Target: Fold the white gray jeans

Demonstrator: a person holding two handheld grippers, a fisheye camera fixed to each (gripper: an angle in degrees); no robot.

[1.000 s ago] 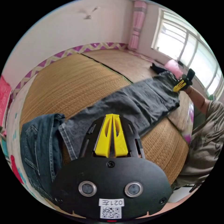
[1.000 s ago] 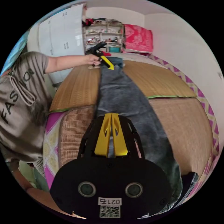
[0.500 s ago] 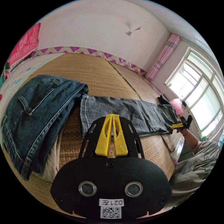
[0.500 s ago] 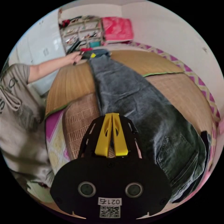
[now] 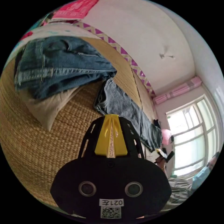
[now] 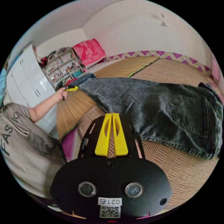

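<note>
The woven mat (image 6: 186, 168) carries the gray jeans (image 6: 149, 102), laid out long and flat, hems just beside a blue jeans pile (image 5: 58, 63). The right gripper (image 6: 112, 115) and left gripper (image 5: 111, 116) hover with jaws together, seemingly pinching nothing.

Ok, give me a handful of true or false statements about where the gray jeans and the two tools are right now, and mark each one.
1. The gray jeans lie stretched out flat on the woven mat. True.
2. The right tool is clamped on the jeans' waistband. False: it is shut on nothing, above bare mat beside the jeans.
3. Blue jeans are piled near the gray jeans' leg end. True.
4. The left tool is wide open. False: its jaws are together.
5. The gray jeans are already folded in half. False: they lie at full length.
</note>
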